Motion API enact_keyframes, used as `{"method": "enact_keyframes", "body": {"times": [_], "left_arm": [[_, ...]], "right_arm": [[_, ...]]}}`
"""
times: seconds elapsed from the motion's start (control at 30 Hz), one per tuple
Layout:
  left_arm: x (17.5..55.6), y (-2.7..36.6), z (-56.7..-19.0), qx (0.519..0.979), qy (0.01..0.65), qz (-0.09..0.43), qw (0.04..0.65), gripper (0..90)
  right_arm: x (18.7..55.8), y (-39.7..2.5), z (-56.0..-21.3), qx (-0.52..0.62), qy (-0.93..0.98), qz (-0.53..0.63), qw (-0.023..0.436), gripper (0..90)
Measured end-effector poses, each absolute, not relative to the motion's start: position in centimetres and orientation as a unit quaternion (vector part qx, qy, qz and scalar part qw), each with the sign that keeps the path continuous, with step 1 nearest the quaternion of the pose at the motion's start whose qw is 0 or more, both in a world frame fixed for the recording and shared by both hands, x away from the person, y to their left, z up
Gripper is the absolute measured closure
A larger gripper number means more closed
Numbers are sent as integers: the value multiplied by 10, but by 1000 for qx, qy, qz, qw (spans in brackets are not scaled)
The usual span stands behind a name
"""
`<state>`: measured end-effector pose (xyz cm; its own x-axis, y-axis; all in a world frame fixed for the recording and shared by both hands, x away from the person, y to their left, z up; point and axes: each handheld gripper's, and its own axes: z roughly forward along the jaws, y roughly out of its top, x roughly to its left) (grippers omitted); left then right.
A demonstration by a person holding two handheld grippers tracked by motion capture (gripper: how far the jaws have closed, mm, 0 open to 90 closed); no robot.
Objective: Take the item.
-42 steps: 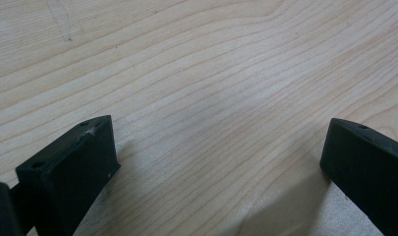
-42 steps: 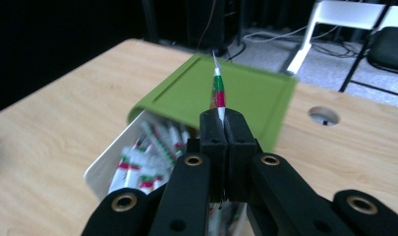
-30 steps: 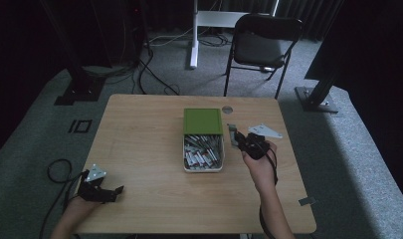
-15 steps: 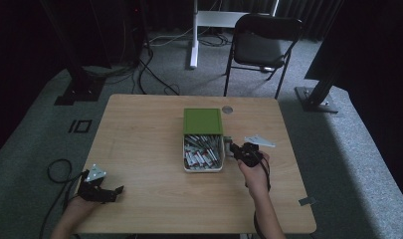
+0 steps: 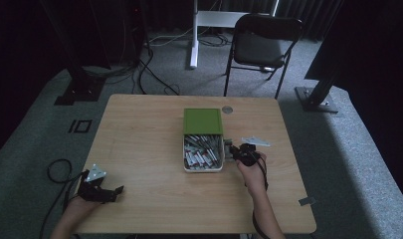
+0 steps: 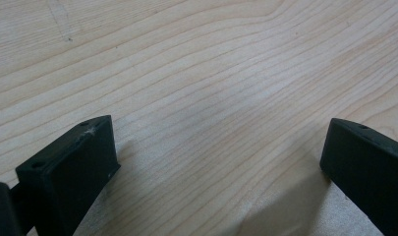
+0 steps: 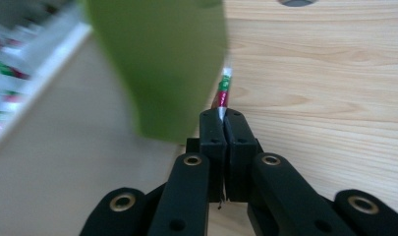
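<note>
Your right gripper (image 7: 225,123) has swung in beside the box (image 5: 203,167), jaws pinched on a light, slippery sachet (image 7: 223,93) by its end; left gripper (image 6: 211,162) rests agape.

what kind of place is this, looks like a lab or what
Probably a recording studio or lab: a lone wooden table on grey carpet, dark stand bases around it, cables on the floor, and a folding chair behind.
</note>
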<state>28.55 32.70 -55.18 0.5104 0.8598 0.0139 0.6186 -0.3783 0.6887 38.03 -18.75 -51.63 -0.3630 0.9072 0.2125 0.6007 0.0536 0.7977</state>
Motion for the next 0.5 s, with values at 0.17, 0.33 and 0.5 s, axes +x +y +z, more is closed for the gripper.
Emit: {"method": "enact_keyframes", "body": {"times": [0.17,0.33,0.5], "left_arm": [[285,327,-552,808,457,189,319,13],[285,327,-552,808,457,189,319,13],[285,327,-552,808,457,189,319,13]], "right_arm": [[387,-194,-522,536,713,405,202,859],[395,-202,-535,542,720,374,219,796],[398,-207,-544,548,729,351,214,679]]}}
